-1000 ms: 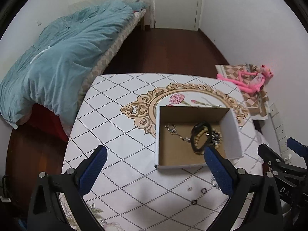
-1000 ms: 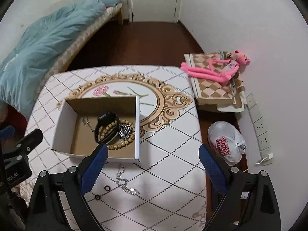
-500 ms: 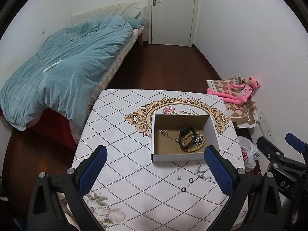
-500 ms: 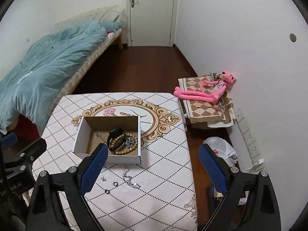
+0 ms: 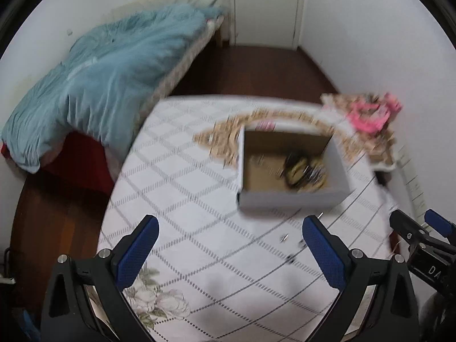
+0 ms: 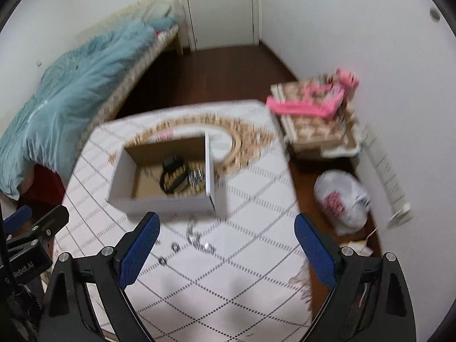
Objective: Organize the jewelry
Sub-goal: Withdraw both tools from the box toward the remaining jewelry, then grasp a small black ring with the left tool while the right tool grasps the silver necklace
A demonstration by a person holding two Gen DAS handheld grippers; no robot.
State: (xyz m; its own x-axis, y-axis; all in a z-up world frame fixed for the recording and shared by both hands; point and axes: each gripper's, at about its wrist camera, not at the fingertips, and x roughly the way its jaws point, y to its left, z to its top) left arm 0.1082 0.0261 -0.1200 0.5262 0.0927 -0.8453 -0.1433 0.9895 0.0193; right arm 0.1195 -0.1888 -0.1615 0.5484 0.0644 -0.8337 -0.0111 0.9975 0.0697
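Both views are smeared with motion blur. The left gripper hangs above the near part of the surface, its blue-padded fingers spread wide apart and holding nothing. The right gripper is likewise released, its fingers far apart and empty over the same patterned cloth.

In the left wrist view, the open cardboard box sits on the surface at about 1 o'clock from the left gripper. Inside it, toward its right side, lies a dark band with beaded bracelets, too blurred to separate. In the right wrist view, the box stands at about 11 o'clock from the right gripper, and the black band lies against a wooden bead bracelet with a silvery chain piece touching them.

On the cloth just in front of the box lies a loose silver chain, between the right gripper's fingers. Two small dark rings sit just left of it, near the left finger.

A bed with a teal duvet lies at 10 o'clock. A pink plush toy rests on a checked cushion at 1 o'clock, beyond the surface, and a white plastic bag sits on the floor at 3 o'clock.
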